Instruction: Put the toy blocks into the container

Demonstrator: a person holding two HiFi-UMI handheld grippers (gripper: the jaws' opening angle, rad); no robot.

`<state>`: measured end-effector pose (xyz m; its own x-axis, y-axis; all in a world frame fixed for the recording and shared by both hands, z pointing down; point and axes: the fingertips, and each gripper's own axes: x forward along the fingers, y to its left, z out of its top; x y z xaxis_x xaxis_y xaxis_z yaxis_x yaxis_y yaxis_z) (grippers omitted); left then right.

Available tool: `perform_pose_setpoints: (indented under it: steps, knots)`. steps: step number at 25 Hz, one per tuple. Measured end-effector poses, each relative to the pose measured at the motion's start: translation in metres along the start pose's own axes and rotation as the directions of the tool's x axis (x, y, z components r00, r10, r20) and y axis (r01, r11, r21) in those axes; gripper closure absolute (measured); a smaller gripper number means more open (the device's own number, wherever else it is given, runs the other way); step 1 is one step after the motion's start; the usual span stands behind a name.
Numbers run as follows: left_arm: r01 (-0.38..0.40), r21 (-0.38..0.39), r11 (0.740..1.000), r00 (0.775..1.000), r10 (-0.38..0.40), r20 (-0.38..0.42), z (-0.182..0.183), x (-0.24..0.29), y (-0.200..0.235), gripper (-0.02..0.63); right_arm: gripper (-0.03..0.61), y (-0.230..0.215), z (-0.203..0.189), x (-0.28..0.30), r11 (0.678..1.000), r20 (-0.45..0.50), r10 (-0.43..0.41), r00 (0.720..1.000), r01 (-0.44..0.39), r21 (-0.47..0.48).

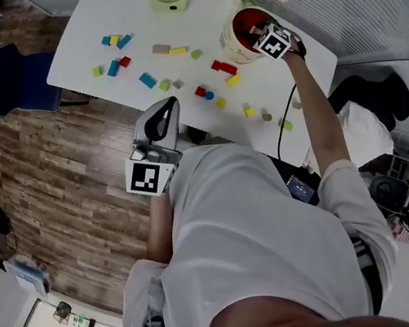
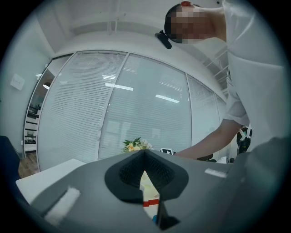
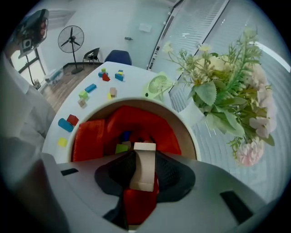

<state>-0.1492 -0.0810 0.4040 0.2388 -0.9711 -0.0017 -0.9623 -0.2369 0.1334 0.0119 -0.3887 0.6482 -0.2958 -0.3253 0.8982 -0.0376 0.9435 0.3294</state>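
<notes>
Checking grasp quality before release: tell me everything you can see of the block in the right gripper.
The block is pale beige, matte and wood-like, an elongated piece with one gently curved side and a flat end. It sits lengthwise in the right gripper, whose dark pads press its two sides. It hangs over the open mouth of the red-lined container and touches nothing else. A green block and a blue block lie inside below it.

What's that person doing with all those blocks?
A person is tidying up with two handheld grippers. The right gripper holds a pale wooden block over the red-lined container, which already has a few inside. Many toy blocks lie scattered on the white table. The left gripper is empty.
</notes>
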Motion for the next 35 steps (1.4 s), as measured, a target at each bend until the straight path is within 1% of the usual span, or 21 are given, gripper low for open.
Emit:
perform_pose_setpoints:
  steps: [5,9,11,13,16,20,24,28,30,32,35]
  knots:
    - [-0.025,0.0,1.0,1.0,0.025,-0.012,-0.002,-0.011,-0.001,0.618,0.443,0.002,0.001,0.007,0.999,-0.029,0.02,0.999,-0.021,-0.03]
    - [-0.033,0.002,0.999,0.999,0.033,-0.014,-0.003,-0.016,0.001,0.618,0.377,0.005,0.003,0.008,0.999,-0.042,0.028,0.999,-0.029,-0.028]
    - [-0.031,0.003,1.0,0.999,0.031,-0.014,-0.002,-0.017,0.001,0.618,0.377,0.004,0.003,0.004,1.0,-0.04,0.018,0.999,-0.019,-0.023]
    - [-0.025,0.004,1.0,1.0,0.025,-0.012,-0.001,-0.017,0.0,0.618,0.391,0.001,0.002,-0.002,1.0,-0.031,0.004,1.0,-0.005,-0.01]
    - [-0.007,0.009,1.0,1.0,0.007,-0.01,0.0,-0.014,-0.002,0.618,0.428,-0.003,0.004,-0.013,0.999,0.012,-0.024,1.0,0.024,0.031]
    - [0.021,0.017,1.0,1.0,-0.021,-0.009,0.001,-0.009,-0.005,0.618,0.48,-0.005,0.009,-0.033,0.99,0.108,-0.059,0.992,0.044,0.137]
    - [0.058,0.024,0.998,0.998,-0.057,-0.004,0.002,0.001,-0.01,0.618,0.56,-0.006,0.008,-0.06,0.964,0.209,-0.114,0.971,0.057,0.259]
    - [0.102,0.029,0.994,0.995,-0.102,-0.003,0.005,0.011,-0.014,0.618,0.575,0.001,0.01,-0.092,0.925,0.308,-0.17,0.936,0.043,0.379]
    - [0.133,0.049,0.99,0.991,-0.133,-0.01,0.004,0.017,-0.017,0.618,0.575,0.006,0.01,-0.108,0.905,0.351,-0.201,0.915,0.037,0.424]
    - [0.17,0.076,0.982,0.985,-0.169,-0.024,0.001,0.024,-0.021,0.618,0.575,0.011,0.009,-0.124,0.885,0.387,-0.237,0.891,0.033,0.465]
    - [0.22,0.087,0.972,0.975,-0.218,-0.032,0.001,0.037,-0.029,0.618,0.575,0.023,0.009,-0.15,0.849,0.446,-0.285,0.849,0.007,0.528]
